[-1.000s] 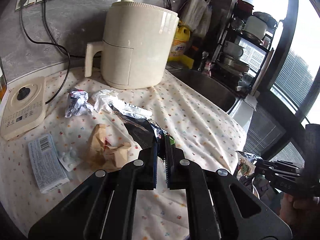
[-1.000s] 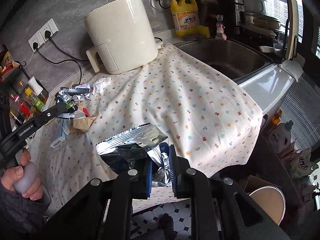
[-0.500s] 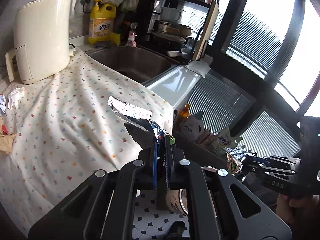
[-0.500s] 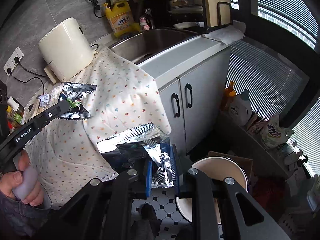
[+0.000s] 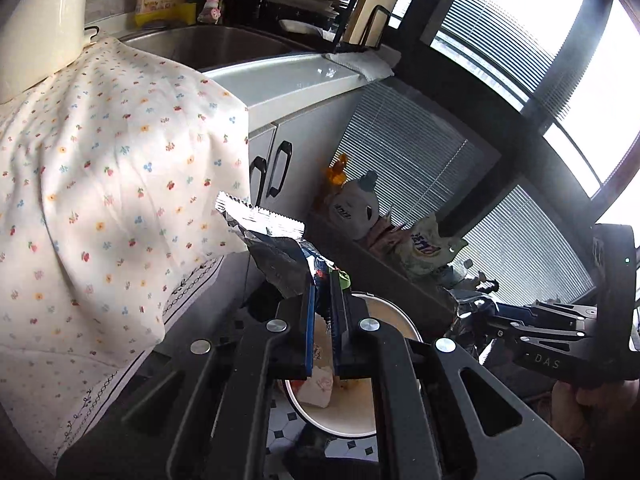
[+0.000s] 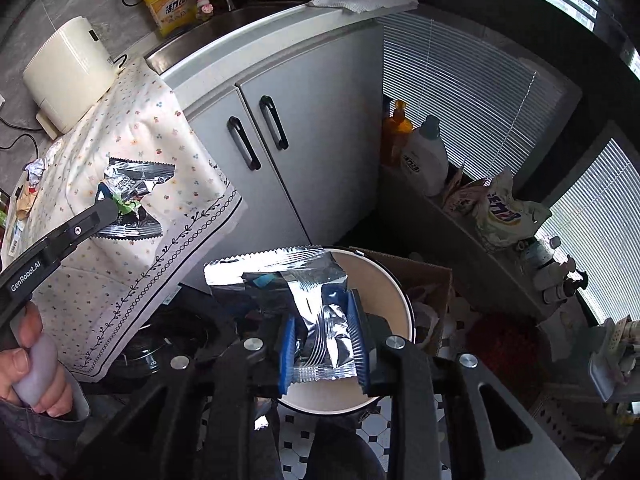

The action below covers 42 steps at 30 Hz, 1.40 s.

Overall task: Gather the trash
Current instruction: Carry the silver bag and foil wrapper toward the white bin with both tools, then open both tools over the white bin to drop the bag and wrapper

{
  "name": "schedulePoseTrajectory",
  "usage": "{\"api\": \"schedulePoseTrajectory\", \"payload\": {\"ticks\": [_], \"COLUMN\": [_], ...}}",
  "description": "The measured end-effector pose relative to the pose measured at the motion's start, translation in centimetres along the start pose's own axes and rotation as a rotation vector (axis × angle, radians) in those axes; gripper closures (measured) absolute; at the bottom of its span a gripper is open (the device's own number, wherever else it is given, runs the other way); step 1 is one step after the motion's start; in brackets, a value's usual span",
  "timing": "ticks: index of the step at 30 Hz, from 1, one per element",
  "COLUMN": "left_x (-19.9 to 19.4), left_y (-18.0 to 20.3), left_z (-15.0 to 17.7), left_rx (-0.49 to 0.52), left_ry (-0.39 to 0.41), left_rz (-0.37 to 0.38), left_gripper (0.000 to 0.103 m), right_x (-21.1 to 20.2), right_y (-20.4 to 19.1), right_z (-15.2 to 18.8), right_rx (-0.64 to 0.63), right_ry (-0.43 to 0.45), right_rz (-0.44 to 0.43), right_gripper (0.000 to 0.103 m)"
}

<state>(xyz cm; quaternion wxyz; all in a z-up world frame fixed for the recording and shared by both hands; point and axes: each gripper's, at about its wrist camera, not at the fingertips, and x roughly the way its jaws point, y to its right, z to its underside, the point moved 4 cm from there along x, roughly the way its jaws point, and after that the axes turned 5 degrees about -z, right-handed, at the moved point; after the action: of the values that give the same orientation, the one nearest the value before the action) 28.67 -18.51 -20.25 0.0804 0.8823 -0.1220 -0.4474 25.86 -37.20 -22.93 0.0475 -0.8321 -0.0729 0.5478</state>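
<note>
My left gripper (image 5: 324, 304) is shut on a dark foil snack wrapper (image 5: 272, 248) and holds it above a round cream trash bin (image 5: 360, 416) on the floor. It also shows in the right wrist view (image 6: 120, 204). My right gripper (image 6: 322, 344) has its jaws parted wide, with a silver foil wrapper (image 6: 304, 292) lying between the blue pads over the same bin (image 6: 384, 288). The right gripper also shows at the right of the left wrist view (image 5: 476, 312).
A flowered cloth (image 5: 112, 184) hangs over the counter edge beside grey cabinet doors (image 6: 280, 128). More crumpled trash (image 6: 32, 176) lies on the counter near a cream air fryer (image 6: 68, 68). Detergent bottles (image 6: 428, 156) and bags stand by the blinds. A cardboard box (image 6: 432, 280) sits behind the bin.
Both grippers have swung from the counter down over the floor bin with their wrappers. The right gripper's jaws have opened wider around the silver wrapper.
</note>
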Motion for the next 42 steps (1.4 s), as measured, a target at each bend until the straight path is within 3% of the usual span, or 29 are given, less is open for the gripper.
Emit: {"api": "schedulePoseTrajectory", "payload": {"ticks": [2,4,11,18,20,23,24,31,42], "left_x": [1.4,2.7,6.6,10.4,11.1,11.5,11.3,9.1,1.9], "left_y": [0.2,0.5,2.1,5.9,6.4,6.6,6.6,5.0,-1.3], "left_z": [1.2,2.5,6.3,7.9,8.2,8.1,7.9,5.5,1.8], "left_rx": [-0.013,-0.024,-0.032,0.046,0.032,0.014,0.015,0.049,0.030], "left_ry": [-0.028,-0.058,-0.159,-0.255,-0.278,-0.291,-0.280,-0.248,-0.116], "left_rz": [-0.001,0.003,0.034,0.117,0.153,0.174,0.181,0.135,0.008], "left_gripper": [0.096,0.096,0.096,0.095,0.086,0.045,0.042,0.031,0.018], "right_x": [1.3,2.5,3.7,2.1,1.8,1.5,1.4,0.6,-1.2], "right_y": [0.3,0.9,3.8,7.0,7.8,8.6,8.8,6.8,-0.9], "right_z": [0.6,1.3,3.5,4.7,5.1,5.5,5.6,4.5,0.2], "right_rx": [-0.018,-0.025,-0.002,0.066,0.086,0.119,0.126,0.127,0.040], "right_ry": [-0.032,-0.066,-0.122,-0.108,-0.110,-0.109,-0.109,-0.083,-0.001], "right_rz": [0.006,0.007,0.038,0.097,0.112,0.133,0.137,0.102,0.051], "right_gripper": [0.060,0.056,0.047,0.038,0.037,0.033,0.032,0.024,0.012]}}
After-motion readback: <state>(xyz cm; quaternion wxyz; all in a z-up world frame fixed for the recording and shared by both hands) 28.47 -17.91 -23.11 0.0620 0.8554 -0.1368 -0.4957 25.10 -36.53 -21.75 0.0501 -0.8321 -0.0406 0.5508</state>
